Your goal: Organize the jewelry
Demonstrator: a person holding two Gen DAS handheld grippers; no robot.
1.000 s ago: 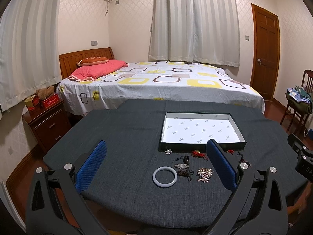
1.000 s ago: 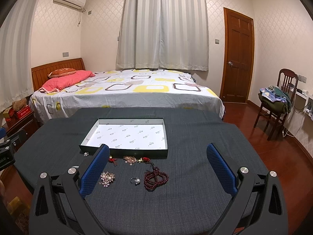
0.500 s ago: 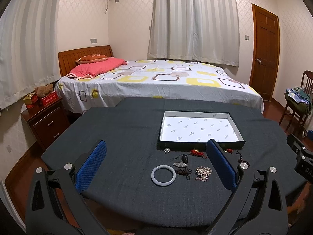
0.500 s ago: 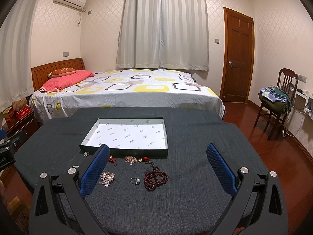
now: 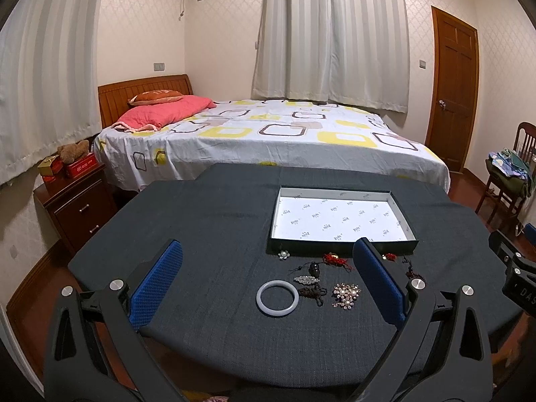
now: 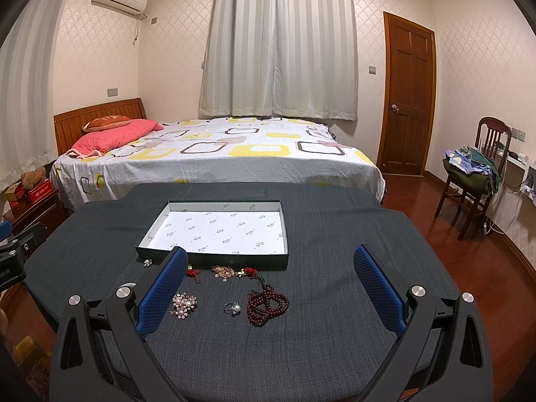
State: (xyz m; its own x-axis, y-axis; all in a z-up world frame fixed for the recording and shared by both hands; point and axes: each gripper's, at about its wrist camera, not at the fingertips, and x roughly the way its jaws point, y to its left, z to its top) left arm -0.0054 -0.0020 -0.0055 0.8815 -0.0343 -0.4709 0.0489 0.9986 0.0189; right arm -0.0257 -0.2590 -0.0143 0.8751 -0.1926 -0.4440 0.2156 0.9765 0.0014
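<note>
A shallow box [image 5: 341, 222] with a white printed lining sits empty on the dark cloth table [image 5: 214, 227]; it also shows in the right wrist view [image 6: 217, 227]. Jewelry lies in front of it: a white bangle [image 5: 277, 298], a pearl brooch [image 5: 346, 295], a silver clip [image 5: 306, 279], a small pearl flower [image 5: 283, 254], red knots [image 5: 335, 259]. The right wrist view shows the brooch [image 6: 183, 304], a pearl ring [image 6: 232, 308], dark red beads [image 6: 267, 304] and a gold chain [image 6: 223, 271]. My left gripper [image 5: 268, 284] and right gripper [image 6: 268, 288] are open, empty, above the table's near edge.
A bed [image 6: 214, 154] stands beyond the table. A nightstand [image 5: 77, 201] is at the left. A wooden chair [image 6: 475, 181] with clothes and a door [image 6: 407, 100] are at the right. The table's near edge [image 5: 268, 375] is just below my grippers.
The left gripper's view has shifted slightly, with the scene sliding a little left and down. The right gripper has stayed still. Nothing on the table has moved.
</note>
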